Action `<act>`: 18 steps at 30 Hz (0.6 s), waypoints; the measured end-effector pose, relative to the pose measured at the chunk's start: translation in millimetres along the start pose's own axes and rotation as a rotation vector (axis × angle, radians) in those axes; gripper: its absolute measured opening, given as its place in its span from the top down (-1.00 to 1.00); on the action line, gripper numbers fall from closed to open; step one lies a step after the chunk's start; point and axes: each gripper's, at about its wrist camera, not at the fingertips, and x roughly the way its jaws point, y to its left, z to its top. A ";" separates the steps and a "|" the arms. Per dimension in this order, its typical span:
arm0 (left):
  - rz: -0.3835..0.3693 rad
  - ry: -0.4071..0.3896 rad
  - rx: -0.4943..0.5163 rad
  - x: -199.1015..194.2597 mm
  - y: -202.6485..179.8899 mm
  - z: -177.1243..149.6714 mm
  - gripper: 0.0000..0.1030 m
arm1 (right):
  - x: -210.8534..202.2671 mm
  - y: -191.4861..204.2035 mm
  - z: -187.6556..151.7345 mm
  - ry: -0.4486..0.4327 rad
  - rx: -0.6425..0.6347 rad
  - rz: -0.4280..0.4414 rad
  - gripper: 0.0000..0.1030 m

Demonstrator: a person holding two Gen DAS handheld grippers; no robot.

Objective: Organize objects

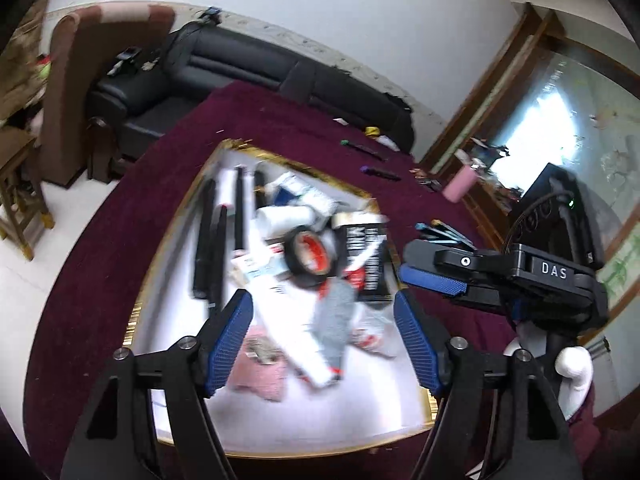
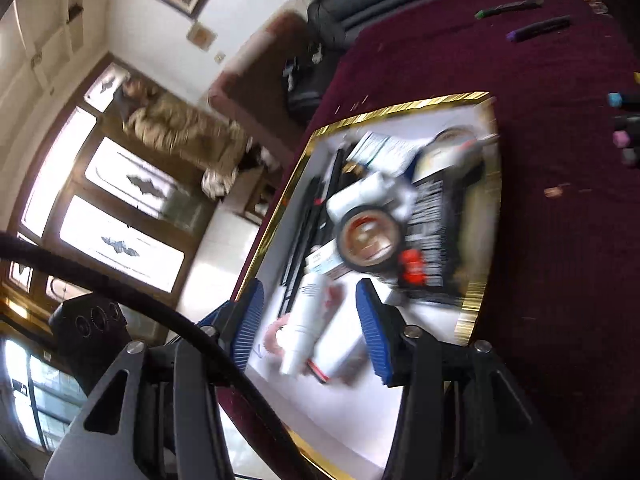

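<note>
A white tray with a gold rim (image 1: 304, 168) (image 2: 400, 110) lies on a maroon tablecloth and holds a heap of things. In it are a black tape roll with a red core (image 1: 308, 254) (image 2: 370, 240), a black printed box (image 1: 366, 256) (image 2: 436, 232), a white tube (image 1: 304, 344) (image 2: 308, 328), long black sticks (image 1: 208, 248) and a grey cloth (image 1: 336, 316). My left gripper (image 1: 324, 320) hangs open above the tray's near part, nothing between its pads. My right gripper (image 2: 310, 320) (image 1: 416, 264) is open over the tray's right edge, above the white tube without touching it.
Two dark markers (image 1: 380, 172) (image 2: 540, 28) lie on the cloth beyond the tray. A cluster of coloured markers (image 1: 440, 232) (image 2: 624, 128) sits to its right, and a pink roll (image 1: 460, 184) near the table edge. A black sofa (image 1: 240, 68) stands behind the table.
</note>
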 end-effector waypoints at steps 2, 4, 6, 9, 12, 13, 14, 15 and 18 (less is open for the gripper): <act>-0.029 0.000 0.040 1.7 -18.6 -0.5 -0.45 | -23.1 -14.6 -2.7 -0.052 0.030 -0.011 -0.07; -0.045 0.010 0.071 7.2 -36.5 -1.3 -0.45 | -46.5 -32.2 -3.8 -0.103 0.072 -0.019 -0.07; -0.058 0.014 0.097 10.4 -56.5 -1.4 -0.45 | -73.8 -52.4 -8.7 -0.153 0.112 -0.029 -0.07; -0.126 -0.008 0.134 -0.2 -86.8 7.3 -0.45 | -120.0 -68.9 -12.5 -0.219 0.134 -0.054 -0.07; -0.212 -0.086 0.186 -33.4 -124.6 26.5 -0.45 | -185.9 -62.6 -9.3 -0.306 0.084 -0.100 -0.06; -0.241 -0.110 0.200 -45.4 -137.5 32.8 -0.47 | -209.0 -55.5 -7.7 -0.337 0.053 -0.127 -0.06; -0.275 -0.141 0.217 -60.9 -153.4 40.9 -0.55 | -238.1 -45.2 -6.8 -0.378 0.017 -0.161 -0.06; -0.298 -0.160 0.228 -70.8 -164.1 45.3 -0.59 | -264.0 -34.1 -6.4 -0.416 -0.015 -0.182 -0.08; -0.369 -0.218 0.266 -100.5 -200.2 60.2 -0.65 | -338.8 4.5 -6.0 -0.500 -0.106 -0.229 -0.16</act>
